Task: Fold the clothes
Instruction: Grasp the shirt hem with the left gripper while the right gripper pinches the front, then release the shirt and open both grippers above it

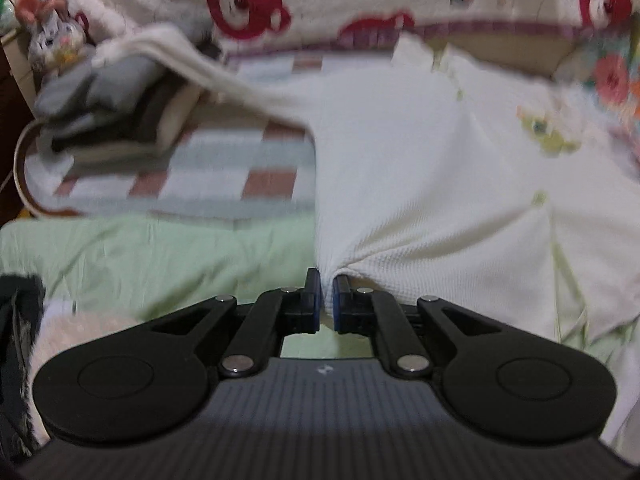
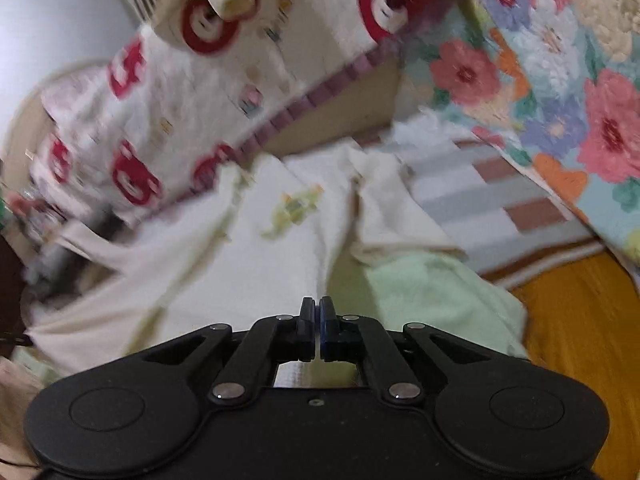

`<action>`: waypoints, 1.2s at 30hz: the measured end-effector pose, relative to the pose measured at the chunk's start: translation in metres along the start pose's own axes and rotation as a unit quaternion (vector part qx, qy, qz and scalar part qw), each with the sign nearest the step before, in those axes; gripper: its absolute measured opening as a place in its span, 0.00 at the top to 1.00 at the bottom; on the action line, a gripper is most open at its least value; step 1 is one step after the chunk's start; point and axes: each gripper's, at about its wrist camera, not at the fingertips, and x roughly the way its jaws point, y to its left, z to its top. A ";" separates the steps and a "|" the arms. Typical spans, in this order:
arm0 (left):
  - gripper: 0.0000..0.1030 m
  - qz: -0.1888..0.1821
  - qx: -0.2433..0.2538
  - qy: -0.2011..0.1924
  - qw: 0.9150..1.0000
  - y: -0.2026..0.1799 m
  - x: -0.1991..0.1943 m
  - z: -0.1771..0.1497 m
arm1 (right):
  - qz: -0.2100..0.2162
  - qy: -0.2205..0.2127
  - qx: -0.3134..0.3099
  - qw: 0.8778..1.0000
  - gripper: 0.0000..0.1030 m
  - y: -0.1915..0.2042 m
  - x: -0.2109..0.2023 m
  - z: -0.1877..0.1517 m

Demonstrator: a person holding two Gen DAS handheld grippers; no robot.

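Observation:
A white waffle-knit garment (image 1: pixel 420 168) with a small yellow-green print lies spread over the bed, one long sleeve trailing up and left. My left gripper (image 1: pixel 327 280) is shut on a bunched edge of it, and cloth fans out from the jaws. In the right wrist view the same white garment (image 2: pixel 248 232) stretches ahead, pulled taut toward my right gripper (image 2: pixel 318 304), which is shut on a thin fold of its edge. Both views are blurred by motion.
A pale green sheet (image 1: pixel 160 256) covers the near bed, over a checked blanket (image 1: pixel 192 172). Folded grey and dark clothes (image 1: pixel 104 108) are stacked at left. A bear-print blanket (image 1: pixel 248 4) lies behind, a floral quilt (image 2: pixel 560 92) at right, an orange surface (image 2: pixel 580 340) lower right.

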 end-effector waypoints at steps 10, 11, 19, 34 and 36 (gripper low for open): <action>0.52 -0.078 0.027 0.007 0.997 -0.049 0.017 0.048 | -0.095 0.040 -0.036 0.994 0.91 -0.014 -0.003 -0.003; 0.49 -0.090 0.029 0.002 0.996 -0.056 0.017 0.055 | -0.100 0.035 -0.033 0.994 0.89 -0.018 -0.005 0.002; 0.46 -0.182 0.083 -0.046 0.979 -0.133 0.023 0.126 | -0.059 0.016 -0.127 0.990 0.59 0.011 0.027 0.097; 0.43 -0.231 0.173 -0.052 0.956 -0.281 0.148 0.190 | -0.070 0.275 -0.026 0.958 0.34 -0.072 0.190 0.185; 0.43 -0.236 0.174 -0.046 0.955 -0.287 0.162 0.191 | -0.079 0.283 0.075 0.953 0.34 -0.105 0.188 0.169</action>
